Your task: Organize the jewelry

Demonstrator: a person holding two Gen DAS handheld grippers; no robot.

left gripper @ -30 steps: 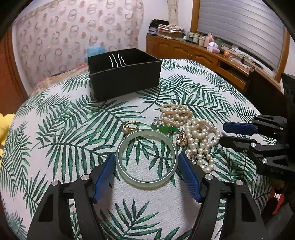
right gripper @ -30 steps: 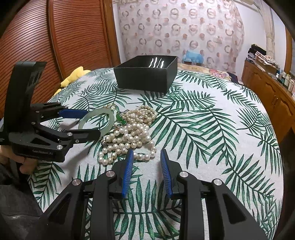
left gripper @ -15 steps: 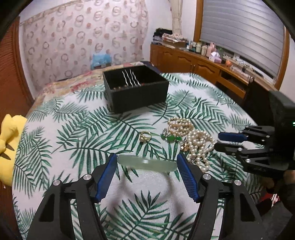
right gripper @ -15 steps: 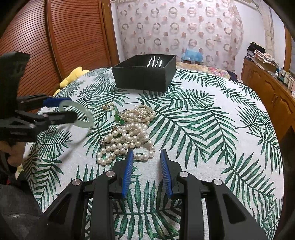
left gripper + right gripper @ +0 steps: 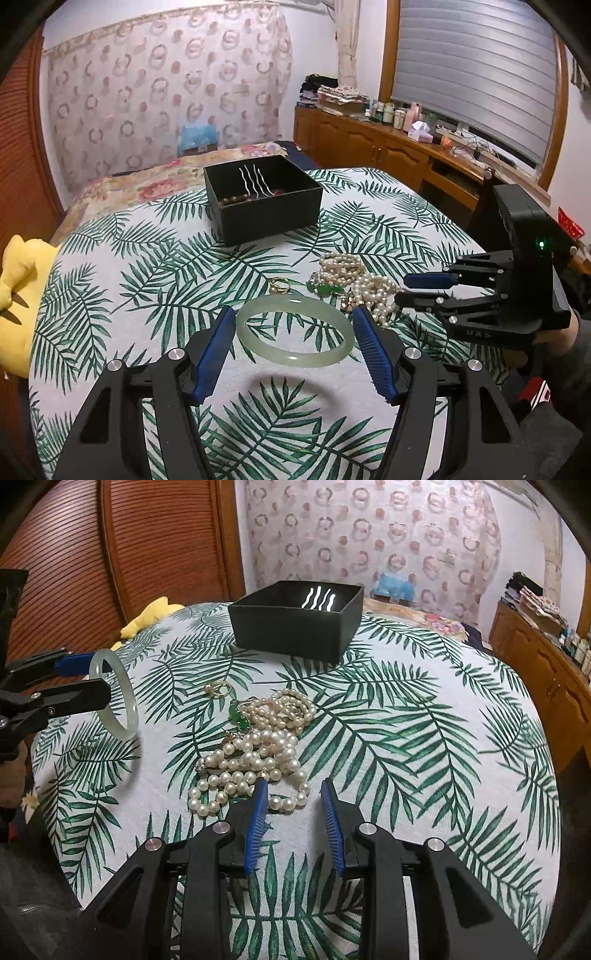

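Note:
My left gripper (image 5: 293, 314) is shut on a pale green jade bangle (image 5: 295, 354) and holds it above the table; its shadow lies on the cloth below. The bangle also shows in the right wrist view (image 5: 123, 698). A black open box (image 5: 264, 201) stands at the back with wavy hairpins and brown beads inside. A pile of pearl necklaces (image 5: 255, 749), a green stone piece (image 5: 238, 716) and a gold ring (image 5: 218, 689) lie mid-table. My right gripper (image 5: 291, 790) is open and empty, just before the pearls.
The round table (image 5: 424, 738) has a palm-leaf cloth. A yellow soft toy (image 5: 18, 295) sits off its left edge. A wooden cabinet (image 5: 388, 147) with bottles stands at the right, a bed (image 5: 166, 173) behind the box.
My left gripper has closed on the bangle and lifted it off the cloth, raising and tilting it. The right gripper has held its place by the pearls.

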